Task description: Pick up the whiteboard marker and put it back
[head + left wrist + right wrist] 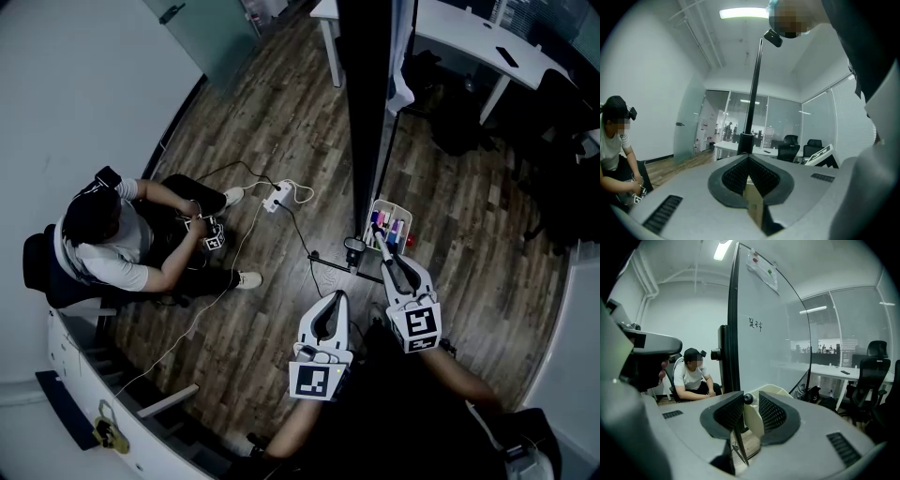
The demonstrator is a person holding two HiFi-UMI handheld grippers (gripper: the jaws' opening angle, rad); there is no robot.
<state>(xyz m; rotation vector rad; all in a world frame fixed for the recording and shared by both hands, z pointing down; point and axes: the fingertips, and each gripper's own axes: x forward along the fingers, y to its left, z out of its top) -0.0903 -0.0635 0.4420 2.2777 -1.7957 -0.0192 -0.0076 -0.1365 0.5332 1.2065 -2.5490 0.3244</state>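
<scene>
**Whiteboard marker** [753, 423]: white barrel with a dark rounded end forward, caught between the pads of the right gripper [751, 399]. Located just above the near rim of the cream tray [777, 391] at the foot of the whiteboard [764, 333]. Judged phase: return to the tray, not yet released.

**Likely failures:**
- Let go too early or off to one side, hence a drop past the rim onto the wood floor [281, 112].
- Pushed in too steeply, hence a jam against the coloured markers [392, 225] already in the tray.
- Nudged too hard, hence a tipped tray.

**Position relative to the right gripper:** lengthwise along the jaw line, with the barrel against both pads as far as visible. Dark end projecting just beyond the fingertips, toward the board. Grip apparently light rather than tight.

**Further out:** left gripper [749, 159] clenched on nothing, off to the side and well apart from the tray. Across the floor from the board's stand, a seated person [112, 239], uninvolved.
</scene>
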